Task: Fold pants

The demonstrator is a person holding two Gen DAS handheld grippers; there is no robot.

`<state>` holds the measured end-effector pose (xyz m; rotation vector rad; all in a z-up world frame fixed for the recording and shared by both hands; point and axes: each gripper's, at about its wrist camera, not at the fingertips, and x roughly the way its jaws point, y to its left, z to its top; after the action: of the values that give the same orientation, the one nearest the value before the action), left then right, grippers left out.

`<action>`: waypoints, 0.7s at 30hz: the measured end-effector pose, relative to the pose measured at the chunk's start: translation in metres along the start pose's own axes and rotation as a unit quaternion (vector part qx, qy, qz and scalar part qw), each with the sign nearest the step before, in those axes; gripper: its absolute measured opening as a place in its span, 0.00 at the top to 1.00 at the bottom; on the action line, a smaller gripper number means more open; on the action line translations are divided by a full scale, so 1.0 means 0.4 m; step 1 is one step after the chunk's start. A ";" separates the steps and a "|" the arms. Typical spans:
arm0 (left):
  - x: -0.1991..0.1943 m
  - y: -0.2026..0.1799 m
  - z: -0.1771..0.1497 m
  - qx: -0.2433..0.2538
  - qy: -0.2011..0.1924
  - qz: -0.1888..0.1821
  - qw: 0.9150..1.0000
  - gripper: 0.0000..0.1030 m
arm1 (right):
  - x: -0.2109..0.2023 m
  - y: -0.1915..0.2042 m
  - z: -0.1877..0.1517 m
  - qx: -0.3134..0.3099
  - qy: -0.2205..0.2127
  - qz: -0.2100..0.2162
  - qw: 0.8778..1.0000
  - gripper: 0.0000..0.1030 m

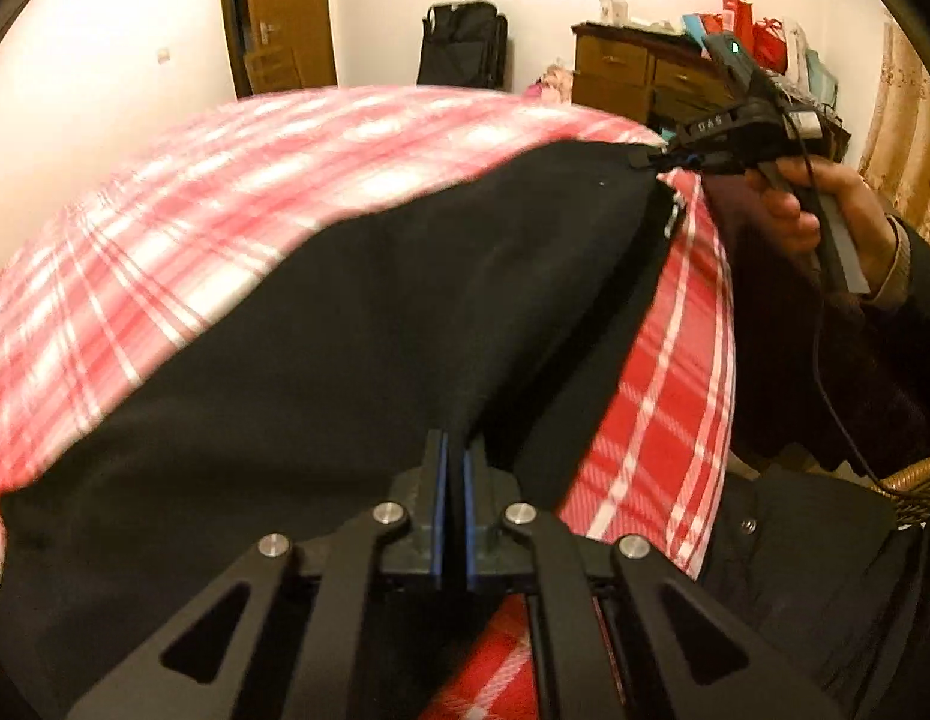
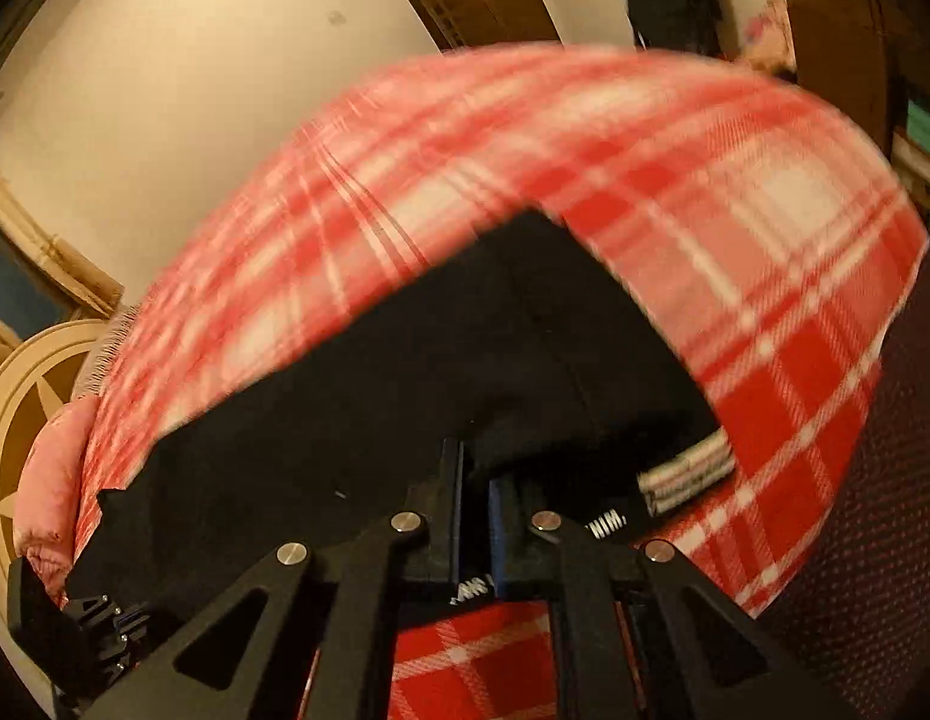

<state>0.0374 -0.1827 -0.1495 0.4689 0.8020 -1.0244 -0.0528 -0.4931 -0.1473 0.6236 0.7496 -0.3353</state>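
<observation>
1. Pants [image 1: 357,324], black, lie spread on a red-and-white plaid blanket [image 1: 183,192] that covers the bed, with one long edge running from the near right of the left wrist view up to the far right

2. Their long axis runs between the two tools: the left gripper [image 1: 455,468] has the near end of that edge, and the right gripper [image 1: 663,161] has the far end, so each hand is nearest its own end

3. The rest of the cloth spreads away to the left of that line in the left wrist view, so my guess is that the coming move carries the held edge across in that direction, both ends together

4. The left gripper's jaws are pressed together on a ridge of the black fabric, which rises from between the blue pads [image 1: 439,498] with almost no gap showing

5. Seen from the right wrist camera, the right gripper [image 2: 474,480] is likewise clamped on black cloth, with a striped white band [image 2: 687,474] just to its right; I judge this the waist end, though I cannot tell for certain

6. A hand [image 1: 825,210] wraps the right tool's handle at the bed's right edge, and a cable trails down from it

7. In the right wrist view the left gripper [image 2: 114,630] shows small at the lower left, at the far corner of the pants; its jaws are too small to read there

8. Both grips sit at the fabric's edge, so a shallow bite could slip if the ends are pulled apart too hard
</observation>
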 end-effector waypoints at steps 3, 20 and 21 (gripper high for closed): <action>0.000 -0.003 -0.002 -0.005 -0.002 -0.002 1.000 0.95 | -0.031 0.027 0.019 -0.021 -0.012 -0.006 1.000 0.93; -0.023 -0.021 -0.001 0.007 -0.007 -0.035 0.999 0.95 | 0.015 -0.053 -0.015 0.022 0.046 -0.041 0.998 0.93; -0.024 -0.021 -0.003 0.009 -0.006 -0.037 0.999 0.95 | 0.020 -0.055 -0.020 0.020 0.052 -0.045 0.997 0.93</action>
<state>0.0269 -0.1804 -0.1427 0.4517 0.8056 -1.1039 -0.0624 -0.5055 -0.1665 0.6505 0.8745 -0.4047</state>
